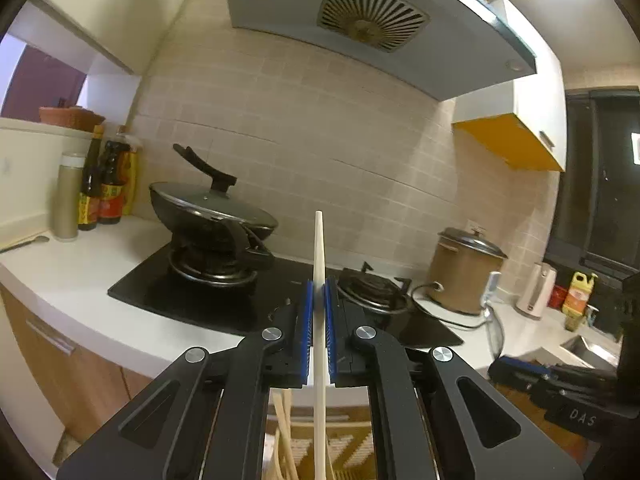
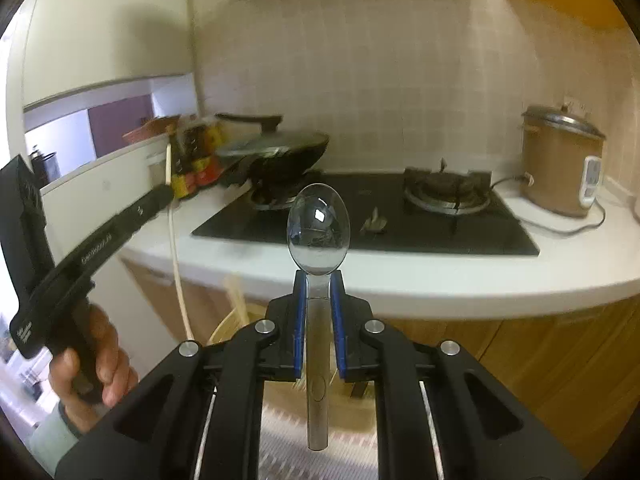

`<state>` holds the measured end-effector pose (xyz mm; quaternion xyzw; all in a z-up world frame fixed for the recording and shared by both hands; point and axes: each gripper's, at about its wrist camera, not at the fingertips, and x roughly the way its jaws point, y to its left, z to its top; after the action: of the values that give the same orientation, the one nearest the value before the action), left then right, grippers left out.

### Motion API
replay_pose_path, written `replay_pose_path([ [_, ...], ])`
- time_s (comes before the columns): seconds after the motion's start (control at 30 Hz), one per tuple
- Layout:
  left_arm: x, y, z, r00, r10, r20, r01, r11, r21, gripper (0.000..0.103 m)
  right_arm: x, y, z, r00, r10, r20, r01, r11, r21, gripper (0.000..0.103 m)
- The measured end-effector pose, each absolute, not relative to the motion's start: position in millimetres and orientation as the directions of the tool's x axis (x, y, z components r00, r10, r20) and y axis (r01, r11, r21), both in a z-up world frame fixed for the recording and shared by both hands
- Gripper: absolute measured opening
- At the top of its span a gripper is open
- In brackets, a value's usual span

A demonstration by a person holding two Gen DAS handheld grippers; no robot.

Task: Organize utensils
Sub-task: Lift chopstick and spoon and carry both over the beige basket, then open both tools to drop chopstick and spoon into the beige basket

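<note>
Clamping: left tool (image 1: 319,300) on slim cream chopstick (image 1: 319,256) — right tool (image 2: 319,280) on shiny steel spoon (image 2: 319,228)

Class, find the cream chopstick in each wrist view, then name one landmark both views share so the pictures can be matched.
Left wrist view: the cream chopstick stands upright at centre, clamped in the left gripper.
Right wrist view: the same chopstick is at the left, a thin pale stick beside the counter edge.
Shared landmark: the lidded wok on the stove's left burner.

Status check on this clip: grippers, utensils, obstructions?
Left gripper shut on chopstick. Right gripper shut on spoon. Both held above basket; nothing blocking.
</note>
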<state>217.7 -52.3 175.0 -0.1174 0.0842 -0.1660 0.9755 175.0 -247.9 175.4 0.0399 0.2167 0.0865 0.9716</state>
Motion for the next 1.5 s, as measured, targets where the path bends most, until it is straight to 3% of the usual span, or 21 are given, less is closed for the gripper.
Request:
replay_pose_path([
  [0.13, 233.8, -56.4, 164.4, 0.949, -0.292, -0.115, 0.260, 0.937, -0.232, 0.004, 189.5, -253.2, 165.8, 0.933, 0.162, -0.322, -0.128, 0.984, 0.124, 0.010],
  [0.3, 244.0, -62.3, 145.2, 0.969, -0.216, -0.117, 0.192, 0.963, -0.187, 0.004, 202.9, -260.8, 138.3, 0.950, 0.144, -0.277, -0.112, 0.985, 0.129, 0.010],
  [0.83, 243.0, -57.7, 104.8, 0.951, -0.248, -0.183, 0.211, 0.958, -0.196, 0.005, 193.8, -270.3, 93.9, 0.944, 0.151, -0.294, -0.111, 0.983, 0.146, 0.011],
  [0.97, 237.2, -48.3, 103.8, 0.941, -0.262, -0.213, 0.219, 0.954, -0.206, 0.011, 182.8, -269.0, 92.0, 0.934, 0.160, -0.320, -0.121, 0.983, 0.138, 0.011],
  [1.1, 226.1, -31.6, 107.1, 0.924, -0.298, -0.238, 0.239, 0.939, -0.248, 0.024, 170.2, -270.2, 94.0, 0.920, 0.175, -0.351, -0.131, 0.981, 0.146, 0.014],
  [1.2, 213.7, -21.0, 112.3, 0.919, -0.305, -0.251, 0.242, 0.936, -0.254, 0.026, 157.4, -267.8, 98.2, 0.917, 0.172, -0.361, -0.132, 0.982, 0.133, 0.014],
  [1.3, 198.6, -9.8, 115.8, 0.903, -0.328, -0.277, 0.256, 0.930, -0.263, 0.033, 144.1, -266.8, 103.8, 0.910, 0.183, -0.371, -0.140, 0.980, 0.140, 0.024],
  [1.37, 187.6, -3.8, 115.7, 0.890, -0.334, -0.310, 0.259, 0.931, -0.259, 0.036, 132.3, -267.0, 108.8, 0.910, 0.189, -0.368, -0.143, 0.979, 0.148, 0.037],
  [1.5, 172.6, 3.4, 106.3, 0.834, -0.362, -0.417, 0.275, 0.927, -0.256, 0.037, 107.0, -262.7, 118.1, 0.905, 0.193, -0.380, -0.148, 0.978, 0.145, 0.040],
])
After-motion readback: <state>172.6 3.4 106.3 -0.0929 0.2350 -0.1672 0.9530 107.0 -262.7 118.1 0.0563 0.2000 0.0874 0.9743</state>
